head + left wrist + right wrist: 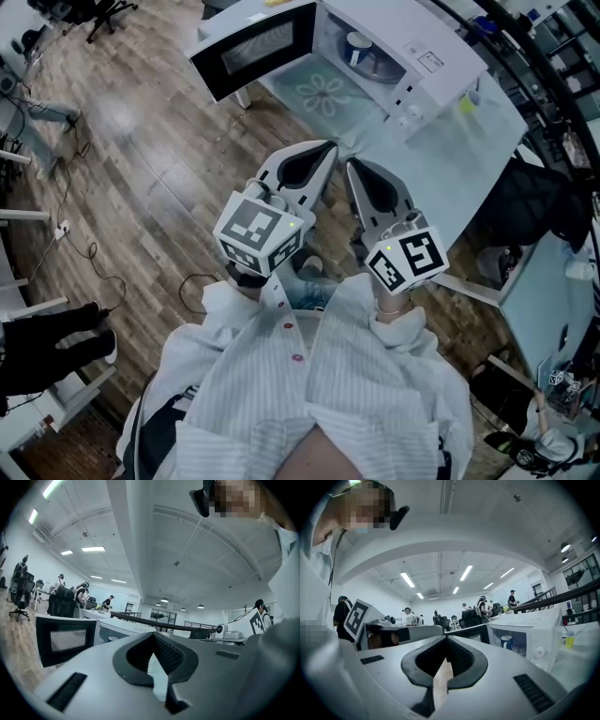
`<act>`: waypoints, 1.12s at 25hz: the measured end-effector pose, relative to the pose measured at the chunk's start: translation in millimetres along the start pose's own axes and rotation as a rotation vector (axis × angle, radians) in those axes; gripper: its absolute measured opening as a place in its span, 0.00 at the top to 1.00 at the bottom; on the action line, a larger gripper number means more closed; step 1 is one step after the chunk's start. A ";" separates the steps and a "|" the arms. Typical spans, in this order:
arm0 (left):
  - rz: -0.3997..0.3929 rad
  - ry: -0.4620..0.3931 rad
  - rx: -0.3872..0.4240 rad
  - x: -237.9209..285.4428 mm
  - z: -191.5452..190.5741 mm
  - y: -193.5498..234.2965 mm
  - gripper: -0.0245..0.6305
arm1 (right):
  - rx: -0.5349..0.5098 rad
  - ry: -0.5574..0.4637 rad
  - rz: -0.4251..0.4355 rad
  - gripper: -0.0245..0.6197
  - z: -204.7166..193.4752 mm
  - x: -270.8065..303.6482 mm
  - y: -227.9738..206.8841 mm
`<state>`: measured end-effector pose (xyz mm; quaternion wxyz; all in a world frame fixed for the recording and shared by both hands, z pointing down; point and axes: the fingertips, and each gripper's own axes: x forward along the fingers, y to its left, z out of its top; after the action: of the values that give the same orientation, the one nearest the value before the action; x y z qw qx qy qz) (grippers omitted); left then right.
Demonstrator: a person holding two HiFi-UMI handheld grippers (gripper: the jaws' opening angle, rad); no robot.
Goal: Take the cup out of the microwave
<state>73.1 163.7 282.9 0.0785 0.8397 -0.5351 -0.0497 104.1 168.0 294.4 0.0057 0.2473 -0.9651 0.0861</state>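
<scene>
Grey-padded jaws of the right gripper (351, 164) are pressed together with nothing between them, and the left gripper (328, 147) just beside it is closed and empty in the same way. Both are held level, close in front of the person's striped shirt and out over the wooden floor (141, 141).

Well ahead of the right gripper, and a little right of its jaw line, the blue cup (358, 49) stands upright inside the white microwave (427, 61). The oven door (253, 47) is swung fully open, ahead and to the left of the left gripper. A small yellow-green cup (466, 105) stands on the pale table (487, 141), beyond the oven's control side and further right of the right gripper.

The step in hand looks like the approach, with no contact yet. To do it well:

- The right gripper seems the better choice, since the cup lies nearer its line and the door hangs on the left.
- Its jaws should part before they enter the cavity, wider than the cup's body.
- It should go in level and centred between the cavity walls, and close around the cup's middle rather than its rim.
- The left gripper is best kept clear of the door edge.
- The cup should stay upright on the way out, in case it holds liquid.
</scene>
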 end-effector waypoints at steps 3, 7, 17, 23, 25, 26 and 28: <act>-0.014 0.006 -0.005 10.2 5.1 27.2 0.95 | 0.002 0.001 -0.014 0.91 3.4 28.9 -7.3; -0.033 0.012 -0.004 20.9 17.8 66.2 0.95 | 0.007 0.001 -0.032 0.91 10.3 70.7 -12.6; -0.095 0.040 -0.005 48.3 30.0 154.2 0.95 | 0.023 -0.002 -0.103 0.91 15.4 160.4 -32.5; -0.159 0.064 -0.002 53.3 28.3 188.7 0.95 | 0.027 0.000 -0.169 0.91 7.9 194.6 -38.5; -0.176 0.074 0.000 53.2 27.4 197.7 0.95 | 0.021 0.004 -0.184 0.91 6.3 204.1 -38.1; -0.183 0.078 0.000 52.6 27.3 201.8 0.95 | 0.020 0.004 -0.190 0.91 6.2 208.6 -37.5; -0.195 0.084 -0.002 50.9 27.2 208.2 0.95 | 0.023 0.004 -0.203 0.91 6.2 215.6 -35.7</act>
<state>-95.5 29.0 294.7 0.0967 0.8891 -0.4468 -0.0223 -67.8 33.5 305.7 0.0133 0.3439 -0.9339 0.0966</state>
